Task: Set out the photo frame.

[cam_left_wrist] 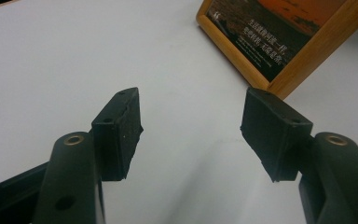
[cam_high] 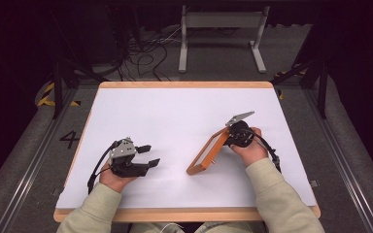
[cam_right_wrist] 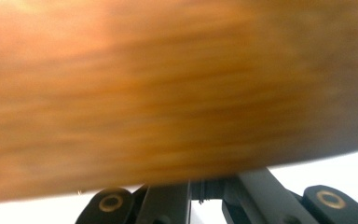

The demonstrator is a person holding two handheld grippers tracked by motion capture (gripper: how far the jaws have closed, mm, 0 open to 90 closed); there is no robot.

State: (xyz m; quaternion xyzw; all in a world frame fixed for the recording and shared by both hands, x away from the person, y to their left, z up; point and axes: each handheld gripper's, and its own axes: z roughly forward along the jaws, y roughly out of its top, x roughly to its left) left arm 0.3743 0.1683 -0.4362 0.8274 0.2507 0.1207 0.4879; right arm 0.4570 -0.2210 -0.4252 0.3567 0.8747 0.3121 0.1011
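A rectangular wooden picture frame (cam_high: 208,153) stands on its long edge right of centre on the white table (cam_high: 175,116), its long axis running from lower left toward upper right of the high view. The right gripper (cam_high: 233,136) grasps the frame's upper-right end, jaws clenched on the blurred orange-brown wood grain. At lower left, the left gripper (cam_high: 150,155) rests released, its black, rough-faced pads (cam_left_wrist: 121,135) set wide apart and aimed at the frame's face, a sunset-toned print with small white lettering. Cables (cam_high: 145,53) and a grey metal stand (cam_high: 221,34) lie beyond the table.
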